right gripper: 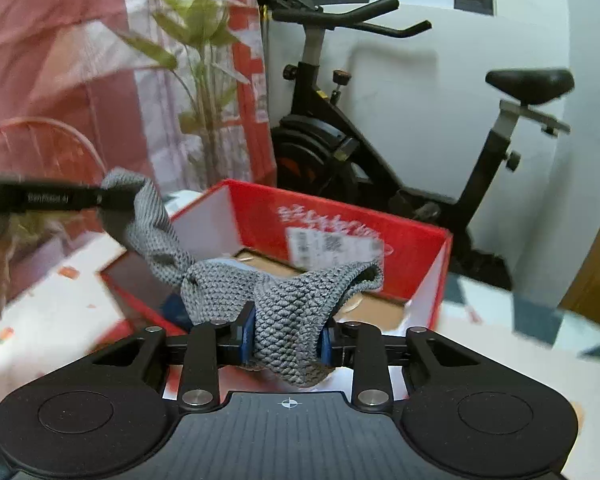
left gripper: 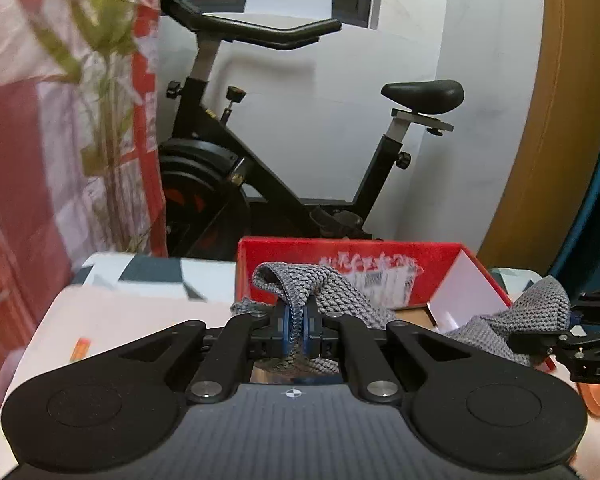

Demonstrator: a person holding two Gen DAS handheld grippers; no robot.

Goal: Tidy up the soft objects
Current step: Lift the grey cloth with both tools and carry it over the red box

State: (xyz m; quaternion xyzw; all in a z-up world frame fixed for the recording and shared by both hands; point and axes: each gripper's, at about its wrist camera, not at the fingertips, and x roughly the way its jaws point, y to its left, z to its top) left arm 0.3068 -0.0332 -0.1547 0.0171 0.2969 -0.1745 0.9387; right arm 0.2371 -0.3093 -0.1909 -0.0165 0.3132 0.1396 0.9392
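Hanging between both tongs: one grey knitted cloth, soft, coarse weave, stretched in a slack band above the front of the red box.

Left tongs: pressed nearly together, pinching a thin fold of the cloth between blue pads; a loop of cloth stands up above the pads. Angled downward toward the bench.

Right tongs: standing wider, gripping a thick bunched part of the cloth between blue pads, which press on it from both sides; a tail of cloth hangs below them. Also angled downward. In the left wrist view the right tongs show at the right edge, with cloth gathered at their tip.

Red box: cardboard, open top, white inner walls, label on the far inner wall, brown floor partly visible. Contents under the cloth cannot be told for certain; something blue shows at its near left corner. Near wall of the box lies just below the cloth.

Bench: pale top with small orange scraps; a black-and-white patterned cover at its far side. Open bench surface lies left of the box.

Beyond the bench: black exercise bike against a white wall. Left: red-and-white curtain and green plant. Right: tan door edge.
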